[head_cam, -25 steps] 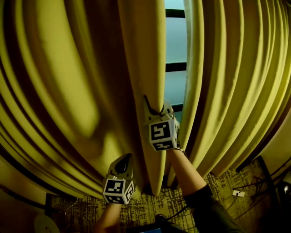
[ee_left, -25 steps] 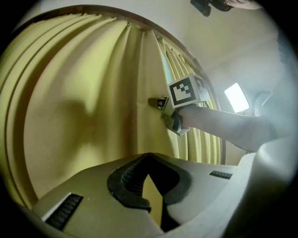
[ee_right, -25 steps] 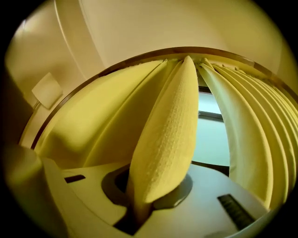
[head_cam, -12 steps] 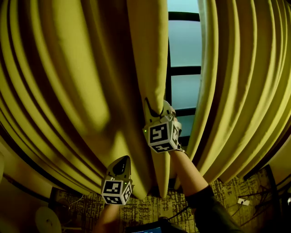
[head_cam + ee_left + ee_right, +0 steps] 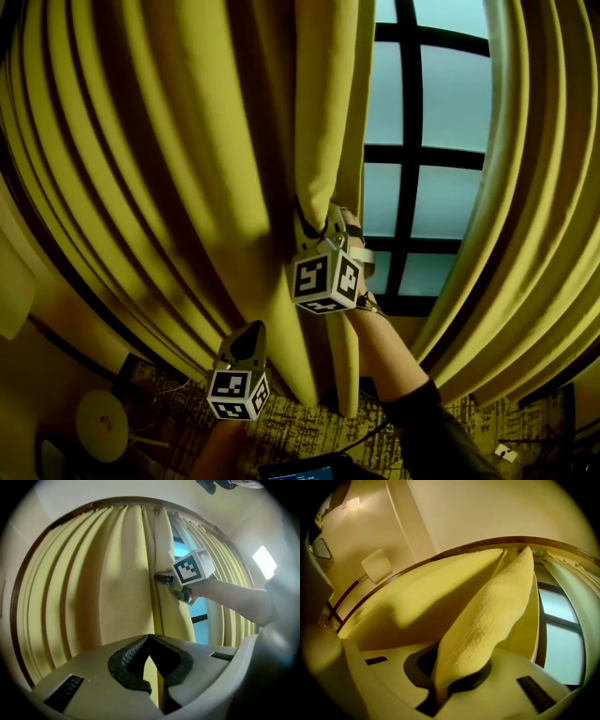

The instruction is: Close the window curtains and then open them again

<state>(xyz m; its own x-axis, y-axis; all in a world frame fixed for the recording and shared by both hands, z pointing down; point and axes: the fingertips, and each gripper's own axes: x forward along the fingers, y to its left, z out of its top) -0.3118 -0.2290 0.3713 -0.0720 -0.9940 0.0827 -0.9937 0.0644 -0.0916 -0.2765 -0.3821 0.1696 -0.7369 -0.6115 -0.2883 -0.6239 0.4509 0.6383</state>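
Dark-framed window [image 5: 441,103] glass shows between the wide left curtain [image 5: 141,169] and the right curtain [image 5: 544,216]. The right gripper [image 5: 317,220] has its fingers clenched on the left curtain's inner fold. The left gripper [image 5: 251,330], lower and nearer, is clenched on nothing. This looks like the opening stage, so the pull should run level leftward along the rail, with a firm grip so the fabric cannot slip.

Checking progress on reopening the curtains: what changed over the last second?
The right gripper, its jaws just closing tighter on the edge of the left curtain, pulled it leftward, so the window gap widened. Unchanged: that grip, and the left gripper, shut, low beside the curtain.
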